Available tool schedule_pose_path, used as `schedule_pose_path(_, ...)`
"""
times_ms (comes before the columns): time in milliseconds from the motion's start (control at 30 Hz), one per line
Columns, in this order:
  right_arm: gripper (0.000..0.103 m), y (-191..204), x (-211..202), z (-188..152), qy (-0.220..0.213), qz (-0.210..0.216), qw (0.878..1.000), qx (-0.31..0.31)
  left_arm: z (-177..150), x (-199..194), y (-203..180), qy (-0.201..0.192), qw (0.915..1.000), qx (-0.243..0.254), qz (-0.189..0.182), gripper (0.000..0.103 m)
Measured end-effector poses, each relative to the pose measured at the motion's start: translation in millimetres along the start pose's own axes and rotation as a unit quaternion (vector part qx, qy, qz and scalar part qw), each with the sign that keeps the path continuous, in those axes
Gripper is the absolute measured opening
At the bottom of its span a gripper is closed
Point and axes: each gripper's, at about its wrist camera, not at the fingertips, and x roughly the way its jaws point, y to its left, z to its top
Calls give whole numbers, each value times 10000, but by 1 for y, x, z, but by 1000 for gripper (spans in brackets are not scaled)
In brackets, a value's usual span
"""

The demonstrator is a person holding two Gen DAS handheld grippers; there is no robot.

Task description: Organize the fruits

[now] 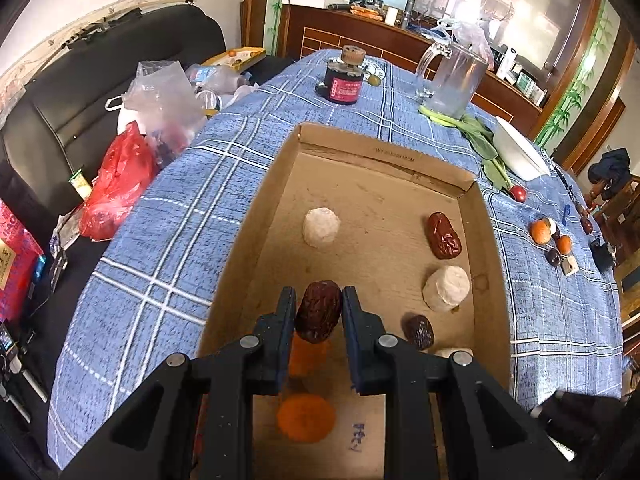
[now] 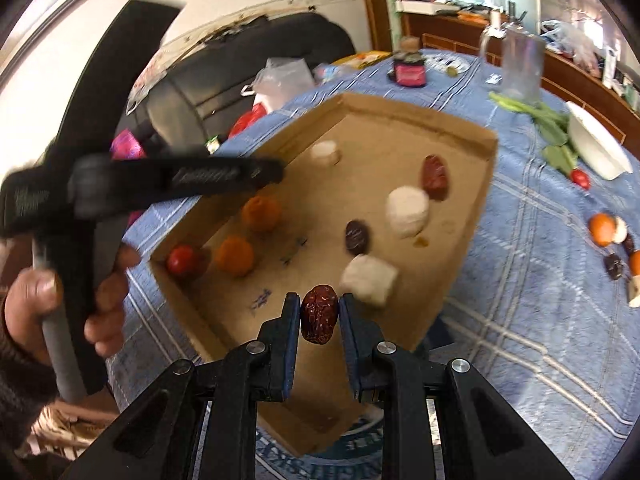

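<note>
A shallow cardboard tray (image 1: 384, 156) (image 2: 400, 112) lies on the blue plaid tablecloth. It holds white round pieces (image 1: 321, 227) (image 2: 407, 206), red dates (image 1: 443, 235) (image 2: 435, 177), a dark date (image 1: 419, 332) (image 2: 357, 235), orange fruits (image 1: 306, 416) (image 2: 261, 213) and a red fruit (image 2: 180, 261). My left gripper (image 1: 319, 304) is shut on a dark red date (image 1: 319, 312) above the tray's near part. My right gripper (image 2: 319, 308) is shut on a red date (image 2: 319, 314) above the tray's near edge. The left tool (image 2: 180, 176) shows, blurred, in the right wrist view.
More fruit (image 1: 554, 236) (image 2: 612, 240) lies loose on the cloth to the right. A glass jug (image 1: 452, 80), a dark jar (image 1: 344, 80), leafy greens (image 1: 486, 148) and a white dish (image 1: 520, 152) stand beyond the tray. Plastic bags (image 1: 132, 160) lie on a black sofa, left.
</note>
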Motion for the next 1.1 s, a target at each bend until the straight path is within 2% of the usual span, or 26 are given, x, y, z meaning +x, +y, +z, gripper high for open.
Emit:
schedule_pose_path(200, 23, 1, 18, -5, 198, 41, 9998, -12, 5, 22, -10, 188, 9998, 79, -41, 22)
schedule_pose_path(400, 23, -1, 27, -4, 266, -12, 9996, -31, 11, 43, -19, 333, 9992, 194, 71, 22)
schedule_pose_path(733, 23, 1, 32, -2, 274, -16, 9995, -140, 15, 50, -18, 429, 9989, 164, 65, 22)
schedule_pose_path(900, 28, 0, 31, -1, 314, 29, 9994, -128, 13, 48, -18, 444, 9988, 150, 122, 33)
schedule_pose_path(1100, 29, 0, 24, -6, 313, -3, 9994, -154, 8, 43, -13, 428, 9989, 36, 168, 35)
